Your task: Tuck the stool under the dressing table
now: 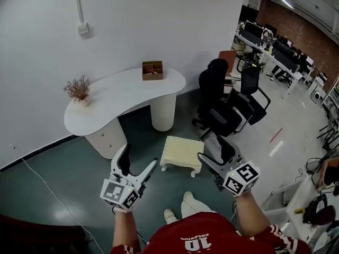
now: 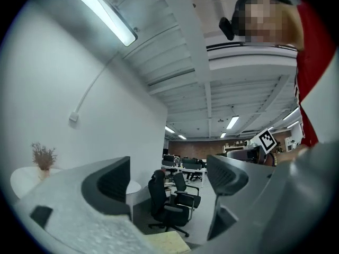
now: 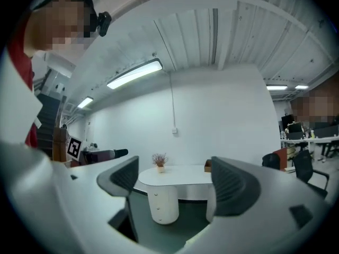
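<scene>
Nearest the camera, a red shirt [image 1: 193, 239] carries a white "10", seen upside down; the small lettering by it is too fine to read, and the frame's bottom edge cuts the person off. 2 pale shoes [image 1: 170, 215] show just beyond.

The left gripper [image 1: 139, 160] and the right gripper [image 1: 211, 148] each bear a cube with black square markers. Both sets of jaws stand apart with nothing between them.

The cream stool [image 1: 181, 152] stands on the green floor [image 1: 69, 168] in front of the white dressing table [image 1: 124, 91], not under it; the right gripper hides its right edge.

The tabletop holds a dried plant [image 1: 78, 89] and a wooden box [image 1: 152, 70]. Black office chairs [image 1: 220, 107] stand to the right.
</scene>
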A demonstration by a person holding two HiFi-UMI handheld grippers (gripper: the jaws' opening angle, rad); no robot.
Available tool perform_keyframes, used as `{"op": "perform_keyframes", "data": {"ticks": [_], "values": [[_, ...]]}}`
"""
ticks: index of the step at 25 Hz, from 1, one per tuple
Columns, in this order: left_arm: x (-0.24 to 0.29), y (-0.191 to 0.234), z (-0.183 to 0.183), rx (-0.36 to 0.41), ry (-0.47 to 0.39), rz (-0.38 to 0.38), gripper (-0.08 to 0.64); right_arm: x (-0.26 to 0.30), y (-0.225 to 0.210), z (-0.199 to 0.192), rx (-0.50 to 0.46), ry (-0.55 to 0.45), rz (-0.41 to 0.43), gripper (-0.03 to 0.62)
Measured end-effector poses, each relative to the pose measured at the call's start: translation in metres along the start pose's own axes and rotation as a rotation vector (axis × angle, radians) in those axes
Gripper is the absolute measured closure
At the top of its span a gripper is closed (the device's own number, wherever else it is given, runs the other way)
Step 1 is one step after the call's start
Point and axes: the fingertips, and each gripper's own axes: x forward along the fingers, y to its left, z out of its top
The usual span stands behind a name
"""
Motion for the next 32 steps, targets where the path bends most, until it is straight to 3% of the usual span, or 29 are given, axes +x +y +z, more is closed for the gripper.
{"op": "perform_keyframes", "data": {"ticks": [1,3,10,16,26,32], "values": [[0.004,0.001,-0.002,0.018,0.002,-0.012,0.088,0.005,0.002,0.0,-0.018,0.004,0.002,0.152],[0.011,0.003,-0.005,0.041,0.011,-0.024,0.049,0.013,0.001,-0.001,-0.034,0.013,-0.004,0.099],[0.022,0.022,-0.03,0.029,0.1,-0.039,0.041,0.029,-0.02,-0.019,0.013,0.036,-0.066,0.109],[0.049,0.029,-0.071,-0.006,0.152,-0.074,0.043,0.035,-0.061,-0.077,0.1,0.118,-0.122,0.121],[0.133,0.063,-0.176,-0.102,0.291,-0.131,0.052,0.039,-0.164,-0.168,0.229,0.197,-0.229,0.129],[0.2,0.085,-0.264,-0.122,0.39,-0.182,0.043,0.06,-0.241,-0.235,0.323,0.208,-0.271,0.129]]}}
